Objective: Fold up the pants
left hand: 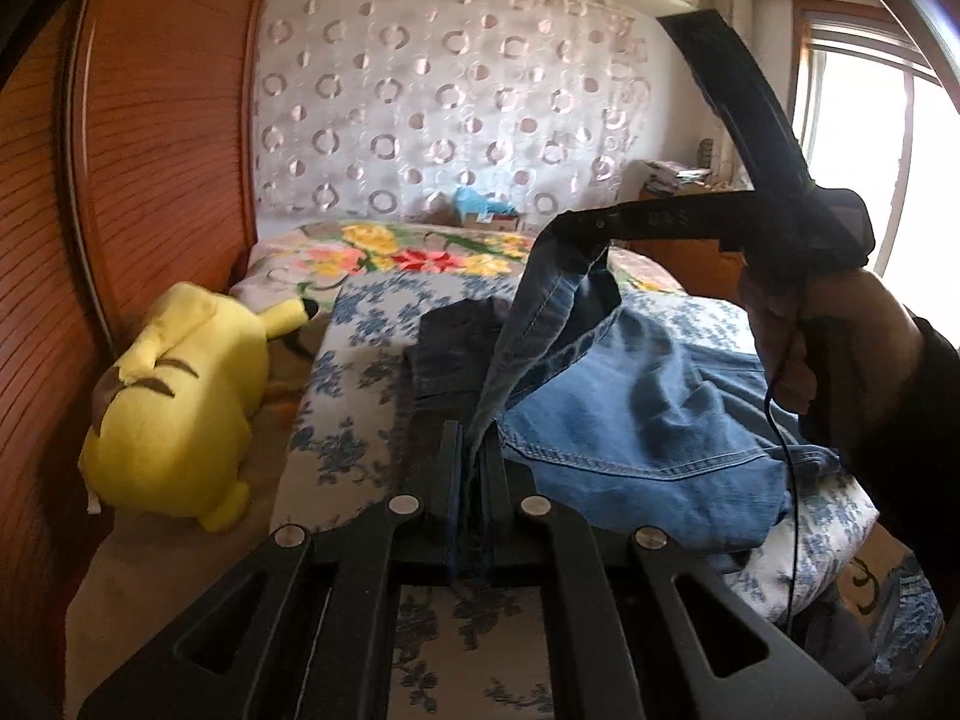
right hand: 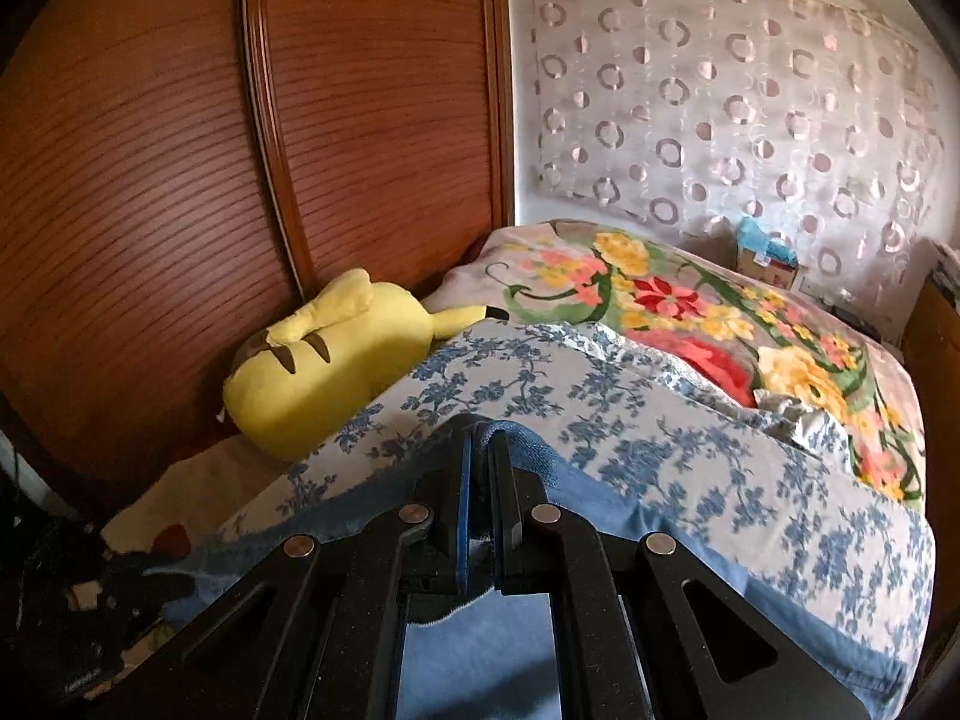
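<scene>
Left wrist view shows your left gripper (left hand: pixel 474 450) clenched on a doubled denim edge of the pants (left hand: pixel 630 420), the cloth running straight back between the jaws. Further off, your right gripper (left hand: pixel 576 228) pinches another piece of the same edge and holds it up above the bed (left hand: pixel 360 336), with your right hand (left hand: pixel 798 348) wrapped round its handle. Between the two grips the edge hangs as a slack band. The rest of the pants lies in a loose heap on the blue-flowered sheet, toward the right side of the bed; a back pocket seam faces up there.

Right wrist view confirms that grip: the jaws are pressed together on a folded ridge of blue denim, and more of it drapes below the gripper. The yellow plush toy (right hand: pixel 336 372) lies at the left edge of the bed against the wooden wardrobe (right hand: pixel 180 180), clear of the pants.

Expect the denim to feel fairly heavy and limp: it will sag between your hands and drag on the sheet, but it is neither slippery nor delicate. The stitched edges and seams are thicker and likely to give you the surest bite, so keep your hold there and keep the band taut, or the fold will probably land crooked.
</scene>
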`<state>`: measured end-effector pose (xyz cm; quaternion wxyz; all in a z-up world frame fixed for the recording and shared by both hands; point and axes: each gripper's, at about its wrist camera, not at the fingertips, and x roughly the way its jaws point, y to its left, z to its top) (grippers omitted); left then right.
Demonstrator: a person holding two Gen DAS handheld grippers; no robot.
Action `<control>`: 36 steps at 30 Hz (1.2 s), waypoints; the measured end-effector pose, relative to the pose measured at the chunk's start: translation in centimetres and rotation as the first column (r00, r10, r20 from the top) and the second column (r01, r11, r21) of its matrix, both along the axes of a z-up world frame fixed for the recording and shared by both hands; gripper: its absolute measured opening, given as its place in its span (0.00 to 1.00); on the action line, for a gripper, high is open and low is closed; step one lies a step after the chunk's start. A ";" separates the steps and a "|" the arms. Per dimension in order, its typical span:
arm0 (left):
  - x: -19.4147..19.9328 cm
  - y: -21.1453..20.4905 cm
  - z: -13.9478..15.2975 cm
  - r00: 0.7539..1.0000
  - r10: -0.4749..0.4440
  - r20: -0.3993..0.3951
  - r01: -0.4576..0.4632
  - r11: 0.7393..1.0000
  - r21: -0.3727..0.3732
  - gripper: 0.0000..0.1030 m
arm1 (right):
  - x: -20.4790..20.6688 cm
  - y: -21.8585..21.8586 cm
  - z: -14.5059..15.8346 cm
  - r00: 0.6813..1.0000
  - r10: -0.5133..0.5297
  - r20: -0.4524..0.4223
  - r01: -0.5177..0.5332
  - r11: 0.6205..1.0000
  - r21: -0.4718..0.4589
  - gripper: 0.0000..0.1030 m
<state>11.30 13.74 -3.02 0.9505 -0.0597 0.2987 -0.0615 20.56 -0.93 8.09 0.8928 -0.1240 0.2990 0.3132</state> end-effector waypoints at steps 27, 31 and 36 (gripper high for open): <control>4.0 -1.8 -5.5 0.993 0.023 -0.114 -0.018 0.999 0.045 0.36 | -4.3 -9.7 -0.6 0.994 -0.110 -0.005 0.110 0.994 -0.008 0.38; 3.6 -1.5 -5.6 0.994 0.019 -0.106 -0.014 0.999 0.046 0.07 | -4.1 -9.5 -1.6 0.997 -0.073 -0.035 0.073 0.997 -0.003 0.38; 3.0 0.2 -5.7 0.989 0.093 -0.116 -0.086 0.995 0.058 0.07 | -3.7 -7.5 -3.1 0.996 -0.054 -0.070 0.053 0.998 -0.021 0.38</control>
